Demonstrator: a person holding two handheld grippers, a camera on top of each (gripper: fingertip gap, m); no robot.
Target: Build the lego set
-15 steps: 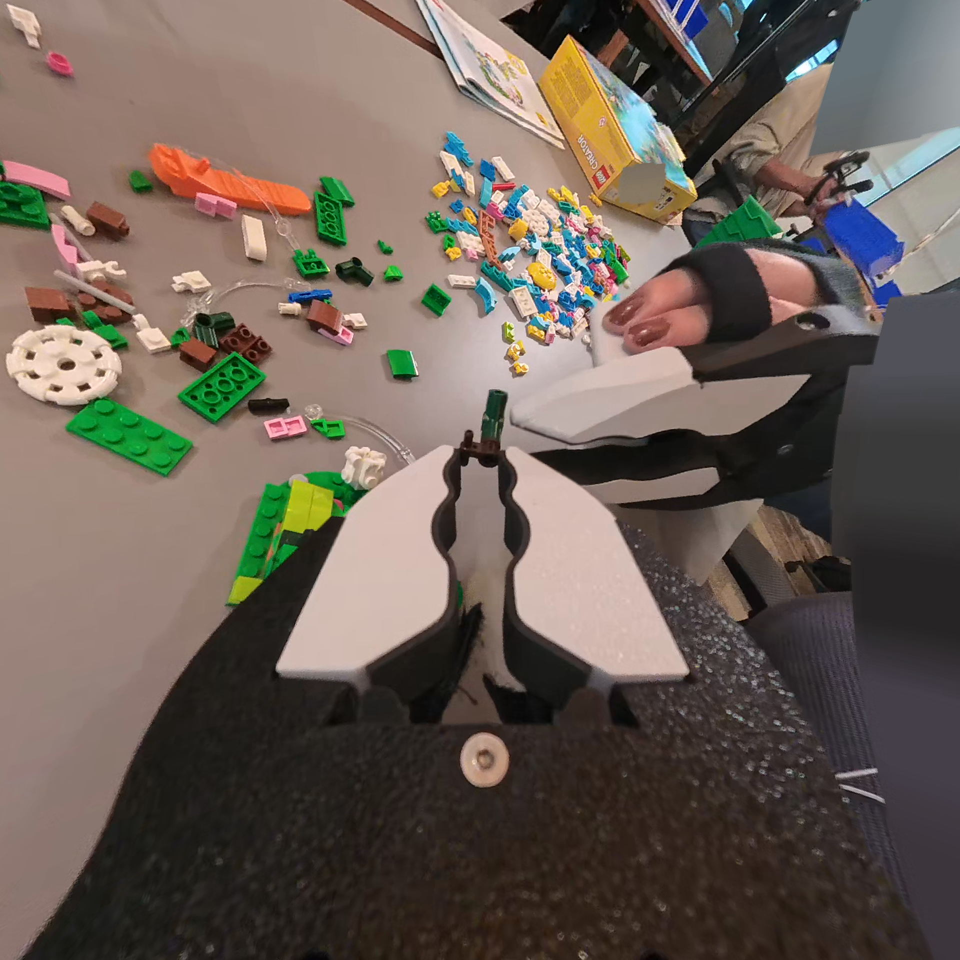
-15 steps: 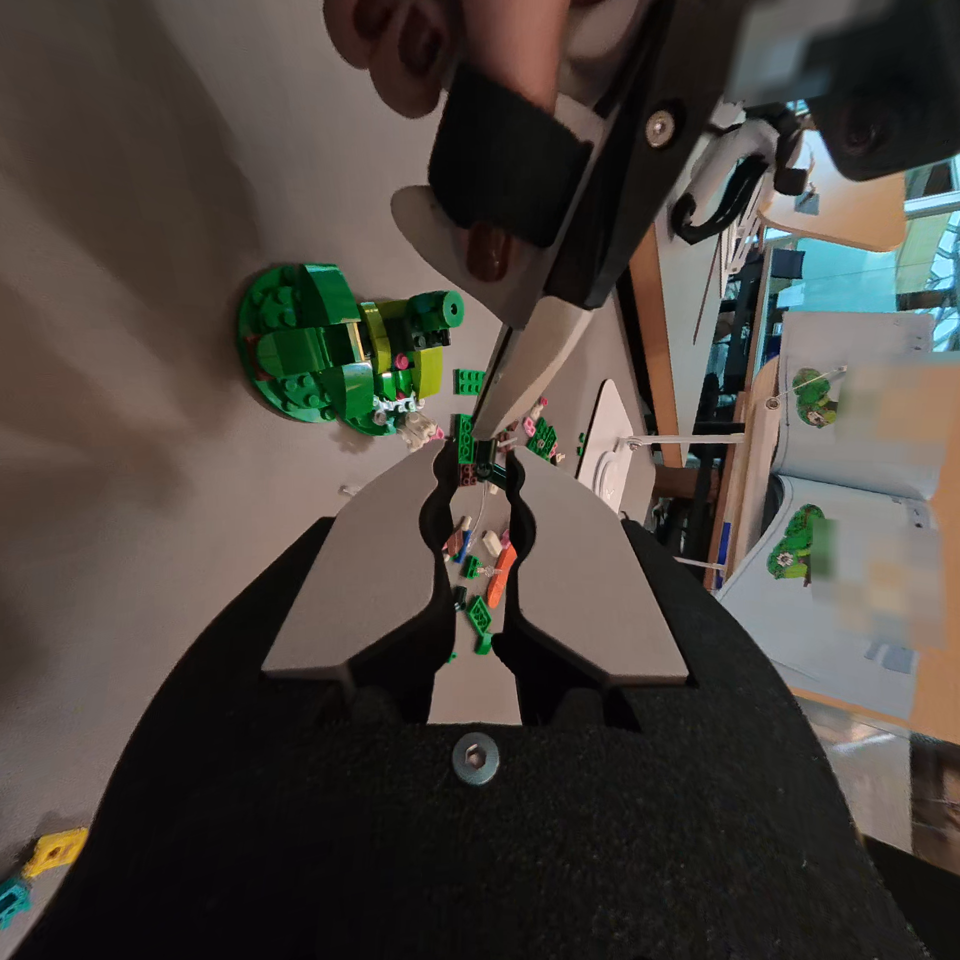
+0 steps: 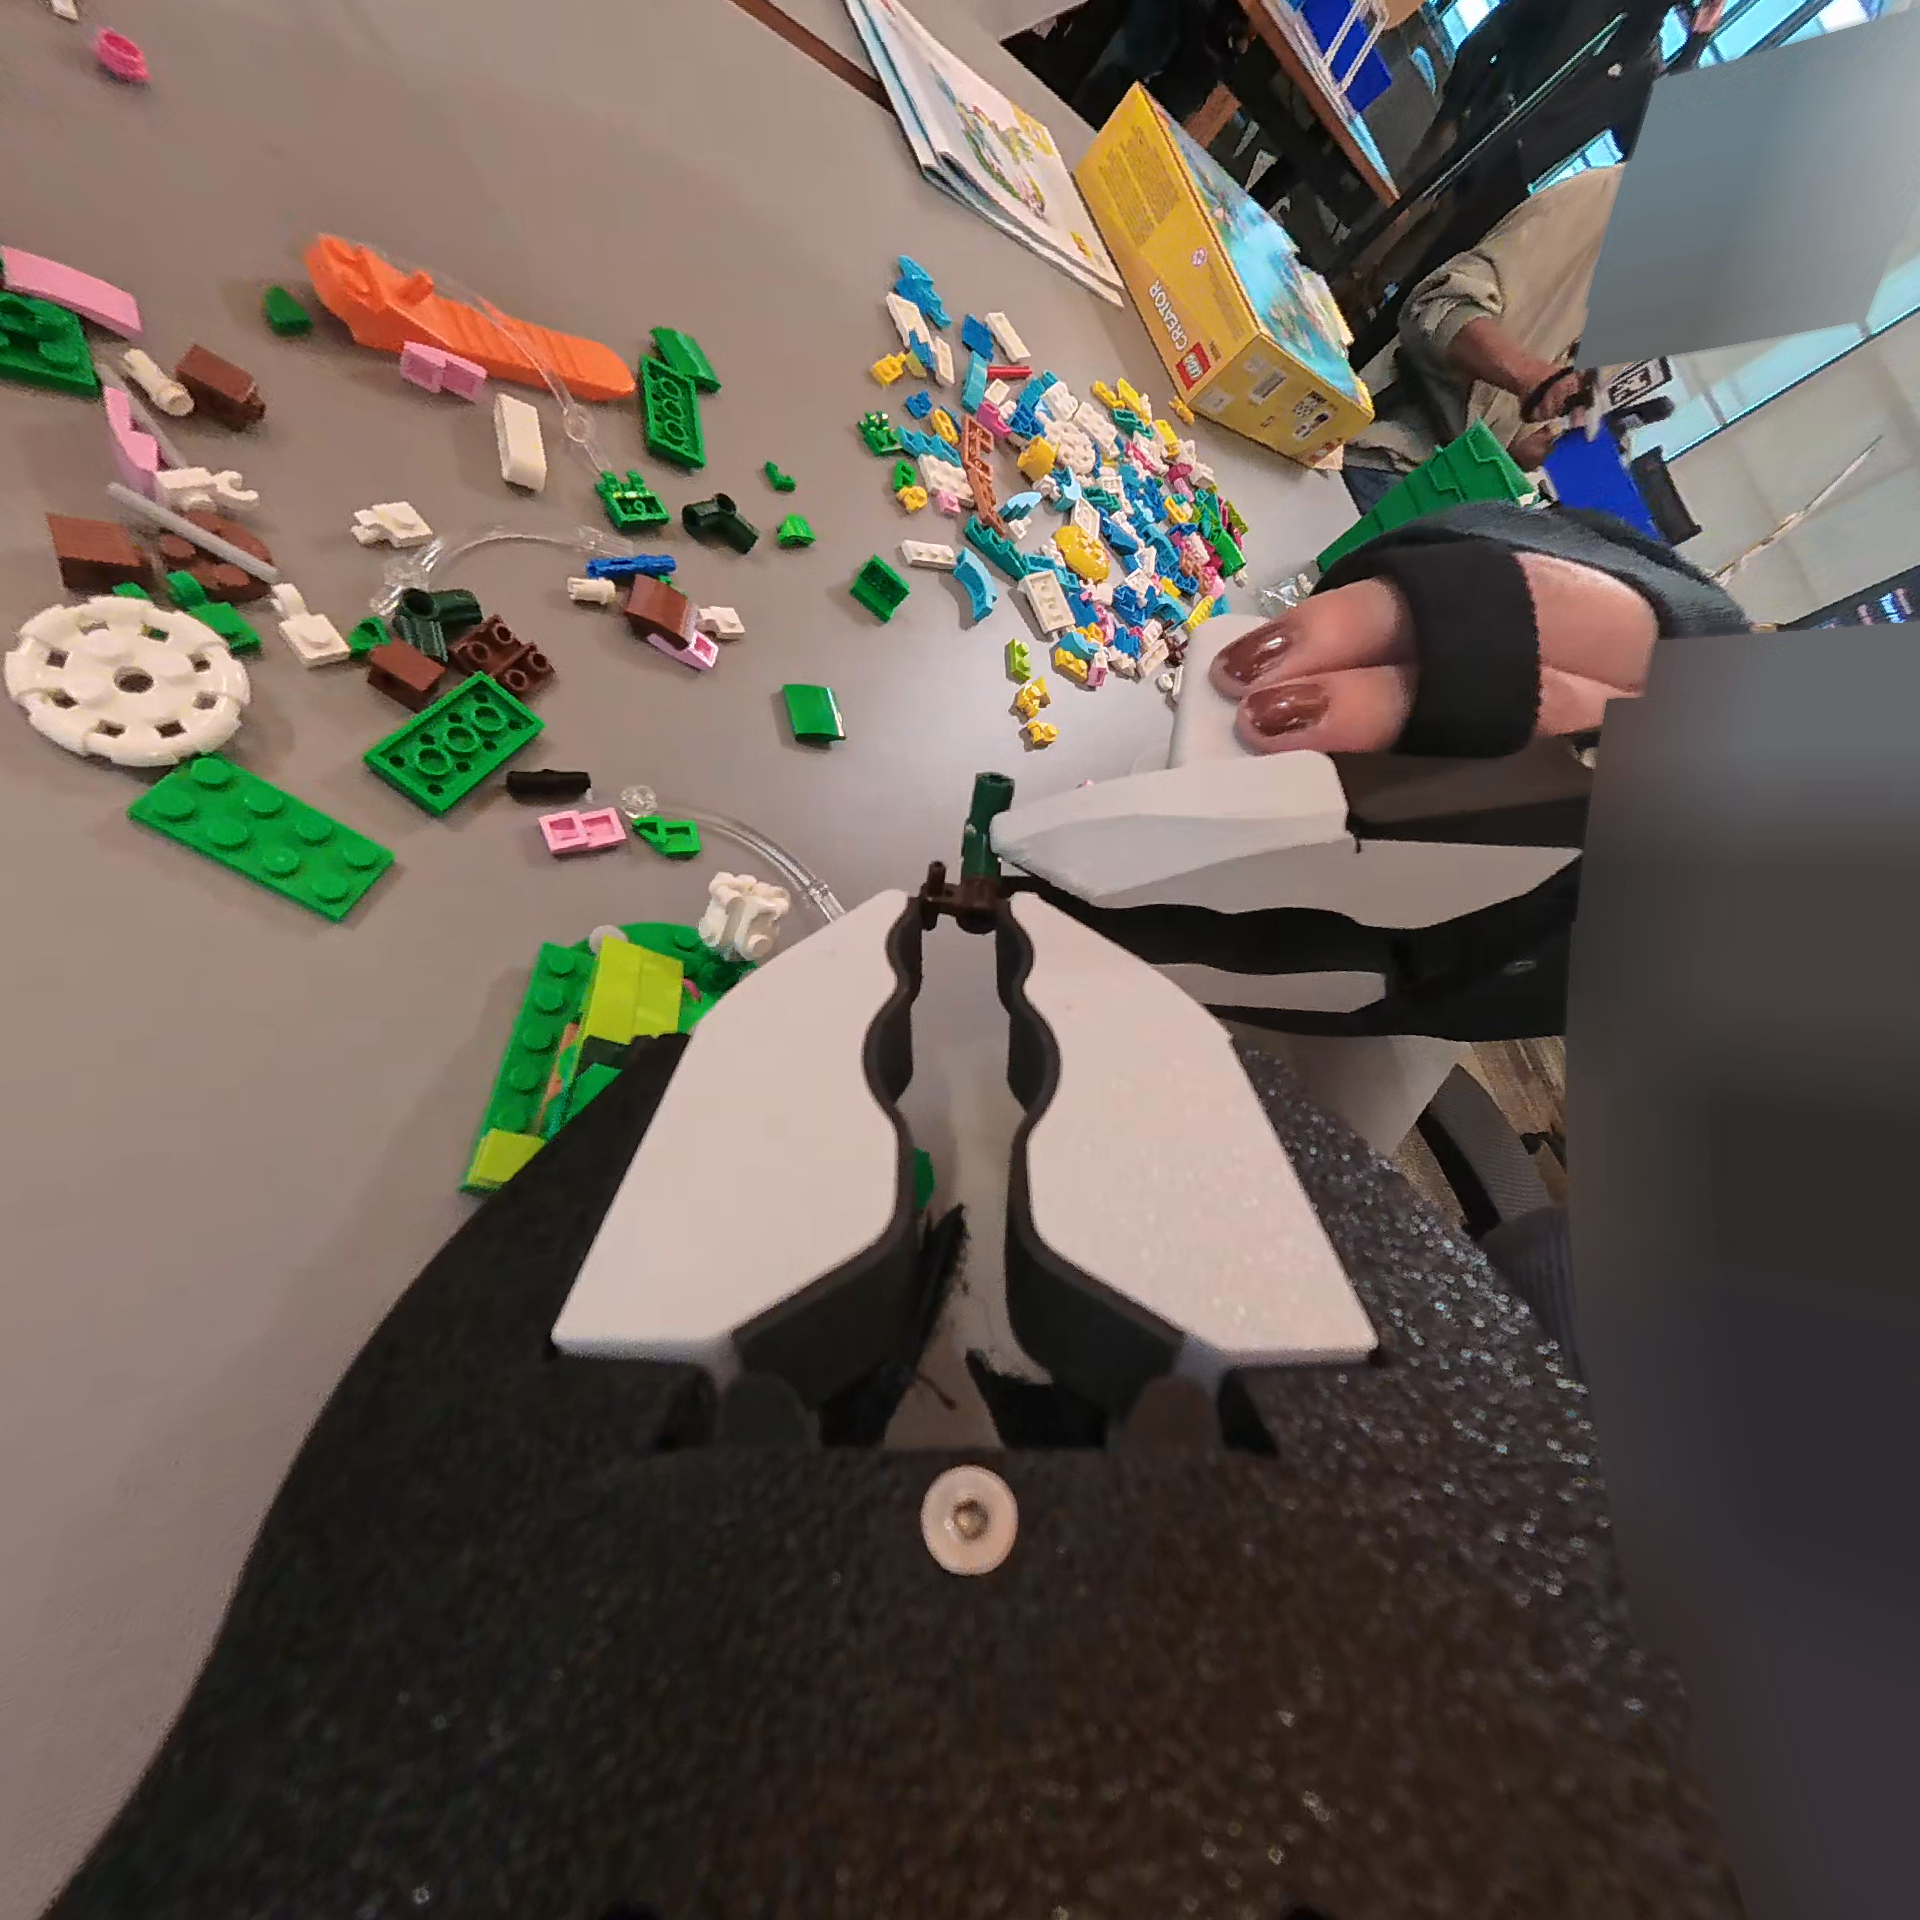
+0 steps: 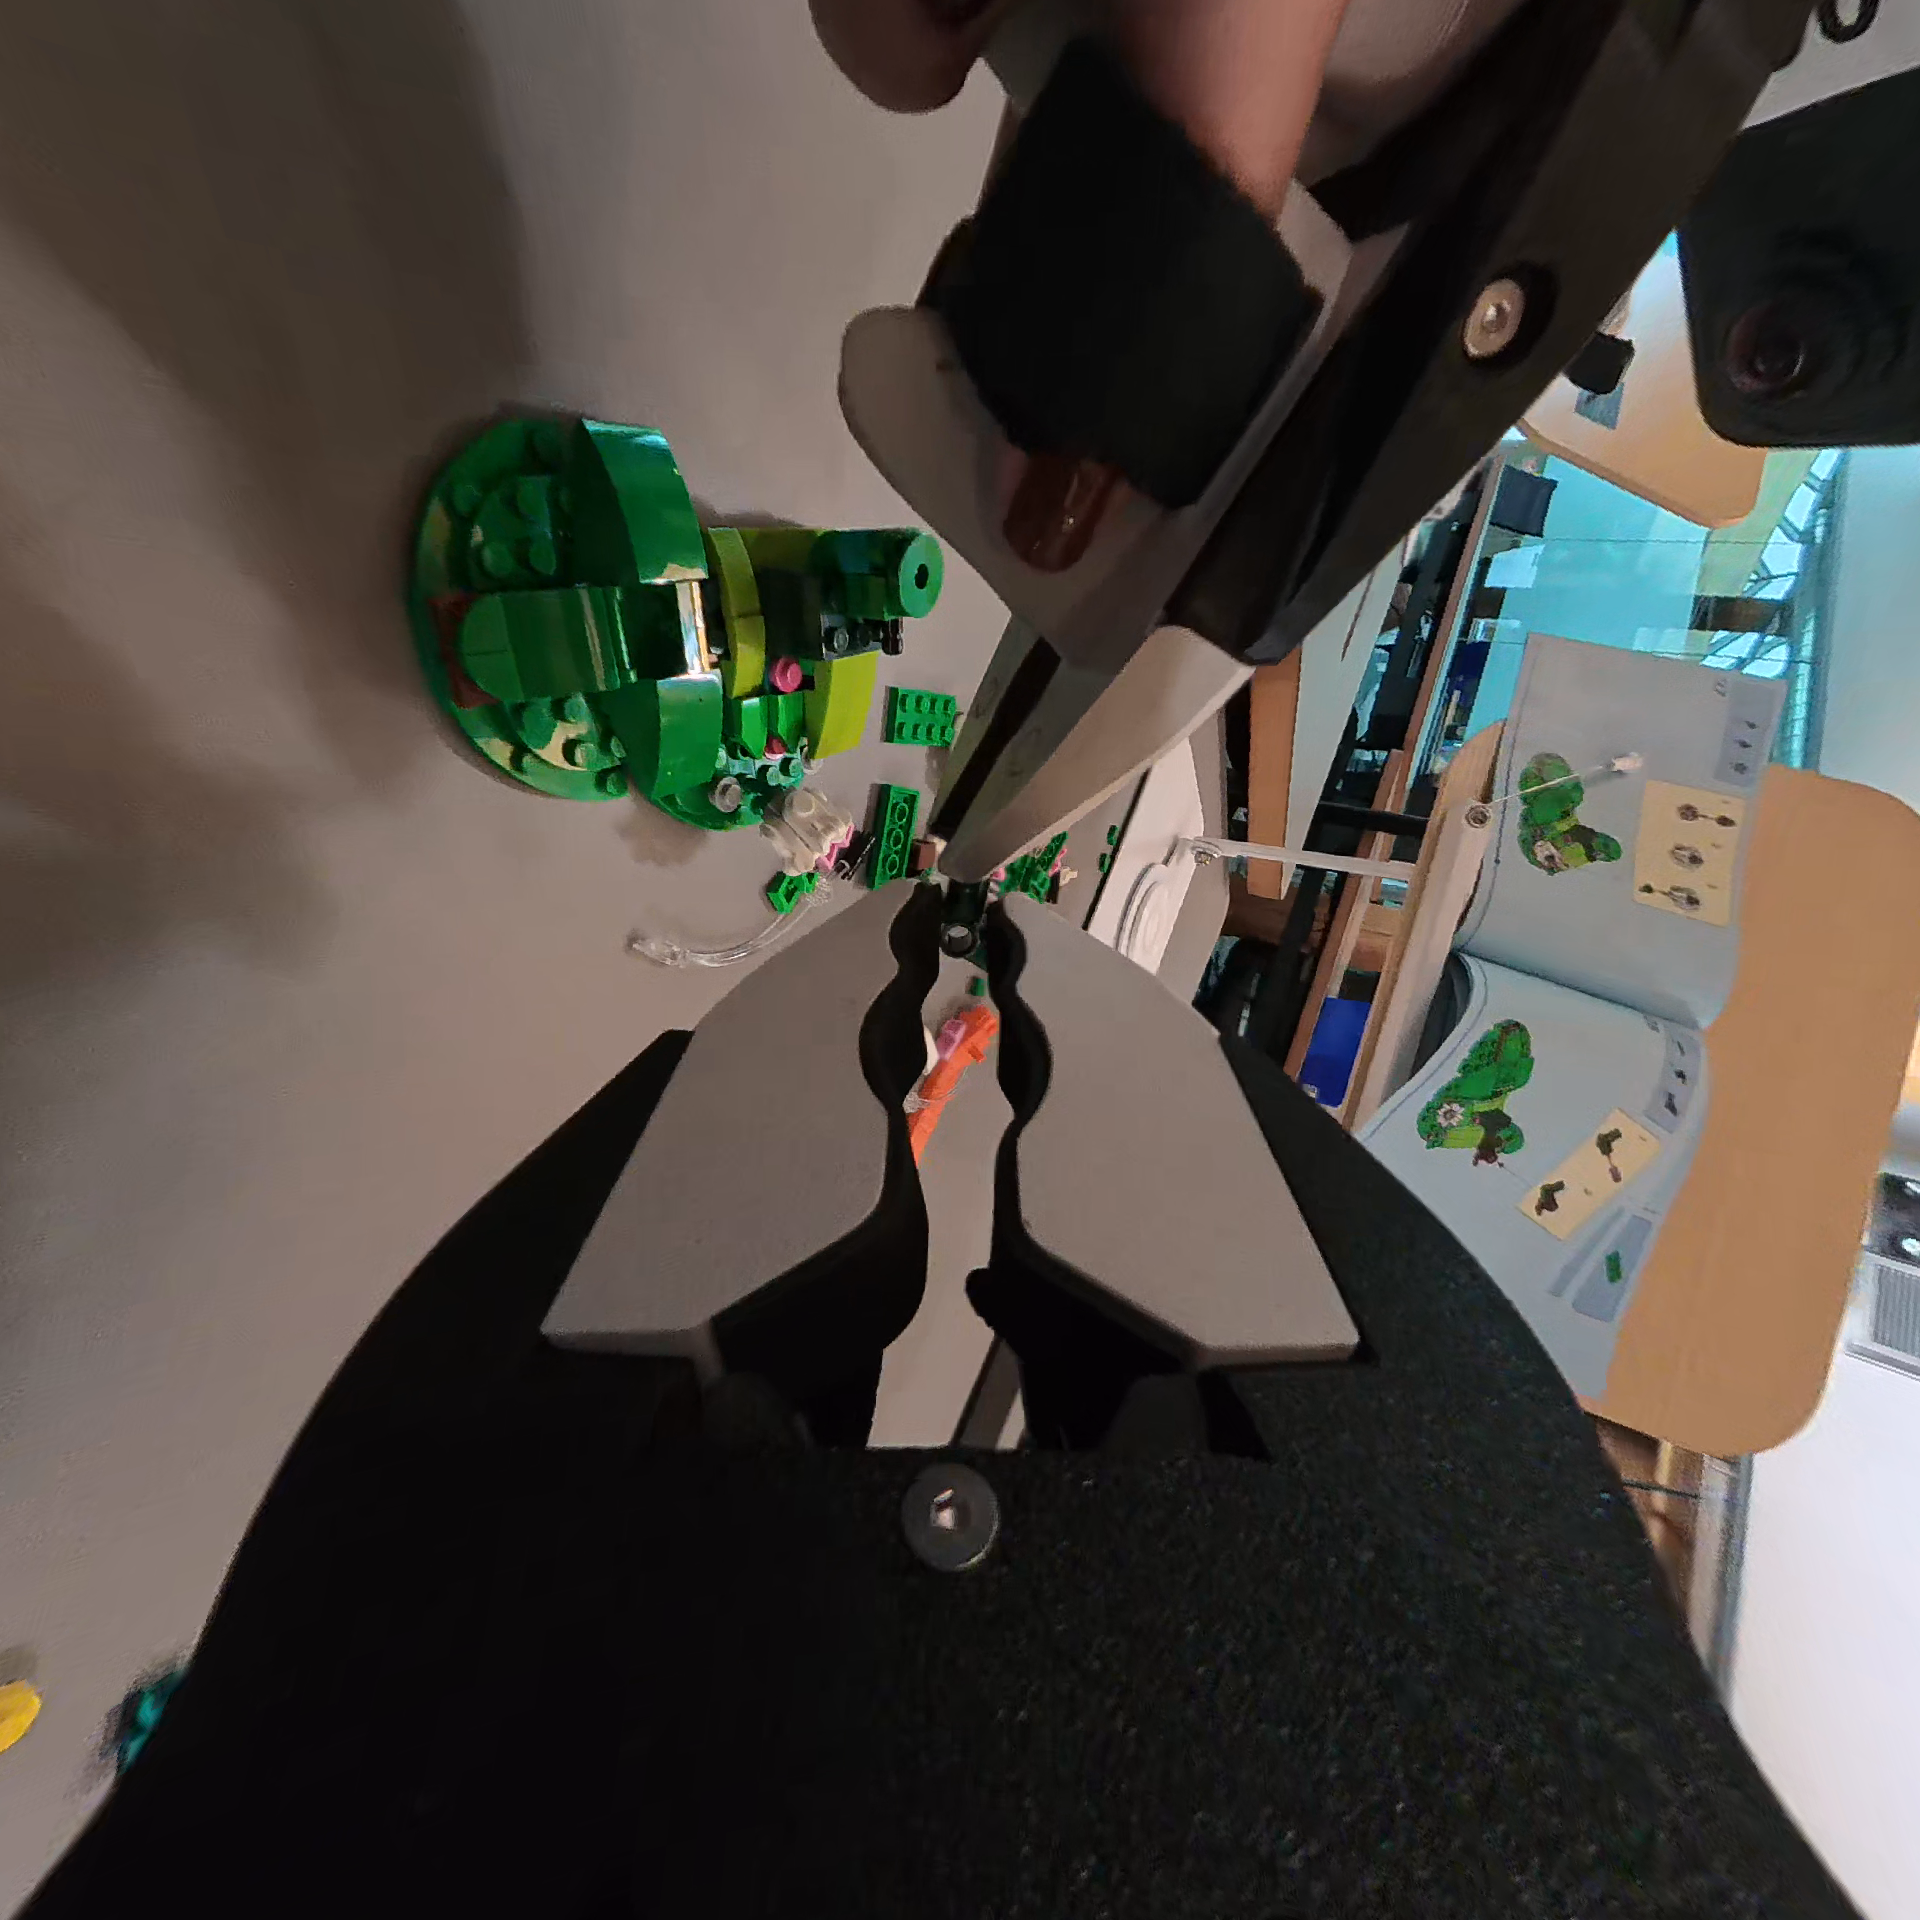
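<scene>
Our left gripper pinches a small brown piece at its fingertips, and our right gripper, coming in from the side, is clamped on a dark green stem piece; the two pieces meet tip to tip above the worktop.

We see a plain grey worktop, matte and strewn with parts. To the left lie green plates, a white wheel-like disc, brown bricks and a long orange piece. Farther back sits a dense heap of small blue, yellow, white and pink pieces. Just below our left gripper rests the partly built green model on its round base, with a clear curved tube near it.

At the far edge of the worktop we find an open instruction booklet and a yellow box beside it. Beyond that the room holds a seated person's arm in a pale sleeve, dark furniture and bright windows. In the right wrist view, a second open booklet lies on a light wooden surface.
</scene>
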